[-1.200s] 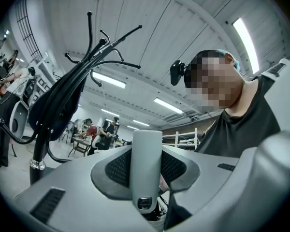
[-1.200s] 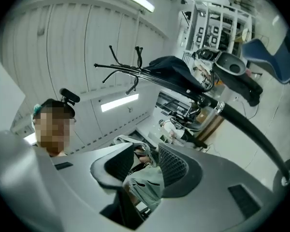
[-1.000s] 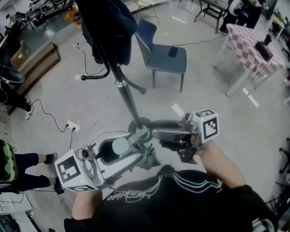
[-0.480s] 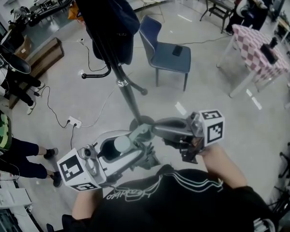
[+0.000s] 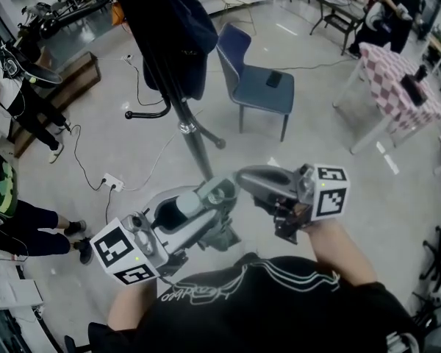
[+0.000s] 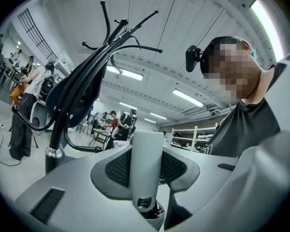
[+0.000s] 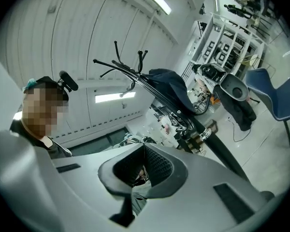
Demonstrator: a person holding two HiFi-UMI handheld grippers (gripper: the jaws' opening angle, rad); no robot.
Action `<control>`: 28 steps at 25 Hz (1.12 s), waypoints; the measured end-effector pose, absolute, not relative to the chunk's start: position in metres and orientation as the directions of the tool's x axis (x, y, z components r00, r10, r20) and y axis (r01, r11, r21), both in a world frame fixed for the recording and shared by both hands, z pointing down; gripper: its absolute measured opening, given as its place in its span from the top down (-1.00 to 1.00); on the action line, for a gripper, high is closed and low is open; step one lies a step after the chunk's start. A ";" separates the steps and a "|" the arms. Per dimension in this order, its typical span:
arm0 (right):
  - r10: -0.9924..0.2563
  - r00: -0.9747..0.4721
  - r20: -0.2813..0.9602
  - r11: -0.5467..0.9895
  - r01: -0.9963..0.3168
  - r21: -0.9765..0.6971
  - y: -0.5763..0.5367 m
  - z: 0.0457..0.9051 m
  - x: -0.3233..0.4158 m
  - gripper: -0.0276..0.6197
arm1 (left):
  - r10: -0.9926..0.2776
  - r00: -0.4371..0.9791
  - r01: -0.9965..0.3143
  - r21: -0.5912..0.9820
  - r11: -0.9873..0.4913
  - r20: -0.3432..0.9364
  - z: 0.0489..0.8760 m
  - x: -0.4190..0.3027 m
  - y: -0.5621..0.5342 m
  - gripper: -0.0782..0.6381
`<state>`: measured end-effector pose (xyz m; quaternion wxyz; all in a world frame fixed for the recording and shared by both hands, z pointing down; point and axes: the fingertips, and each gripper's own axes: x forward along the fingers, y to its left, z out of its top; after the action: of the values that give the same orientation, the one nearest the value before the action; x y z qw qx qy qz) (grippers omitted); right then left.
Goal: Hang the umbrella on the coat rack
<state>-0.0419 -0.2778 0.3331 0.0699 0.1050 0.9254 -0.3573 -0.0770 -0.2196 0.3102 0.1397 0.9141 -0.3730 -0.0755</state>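
A grey folded umbrella (image 5: 178, 206) lies across my left gripper (image 5: 206, 201), low in the head view. In the left gripper view its smooth grey handle (image 6: 146, 153) stands upright between the pads, and the left gripper (image 6: 146, 170) is shut on it. My right gripper (image 5: 242, 176) comes in from the right and meets the umbrella's end. It (image 7: 141, 170) is shut on a thin grey strap (image 7: 137, 197) that hangs below the pads. The black coat rack (image 5: 195, 145) stands just beyond both grippers and carries a dark jacket (image 5: 169, 28). Its hooks (image 6: 106, 33) show high up, with free hooks (image 7: 117, 57) also in the right gripper view.
A blue chair (image 5: 259, 83) stands behind the rack. A checked table (image 5: 397, 76) is at the far right. A power strip (image 5: 110, 192) and cables lie on the floor to the left. People stand at the left edge (image 5: 15, 219) and in the background.
The right gripper's jaws have closed at the umbrella's end. Both grippers have shifted slightly toward the rack's pole, with the umbrella still in the left one.
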 end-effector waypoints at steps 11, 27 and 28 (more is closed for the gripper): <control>0.094 -0.978 -0.184 0.769 0.189 -0.610 -0.320 0.329 -0.051 0.87 | -0.766 0.642 -0.725 0.352 -0.592 0.033 0.332 -0.094 -0.260 0.38; 0.097 -0.987 -0.126 0.767 0.155 -0.623 -0.368 0.359 -0.080 0.87 | -0.828 0.546 -0.785 0.418 -0.456 0.123 0.384 -0.123 -0.308 0.37; 0.104 -0.987 -0.123 0.768 0.158 -0.621 -0.369 0.361 -0.082 0.87 | -0.832 0.541 -0.789 0.420 -0.449 0.126 0.387 -0.124 -0.310 0.37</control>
<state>-0.0819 -0.3690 0.3612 0.0405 0.0697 0.9393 -0.3335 -0.1237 -0.3100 0.3870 0.2195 0.8498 -0.4768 -0.0488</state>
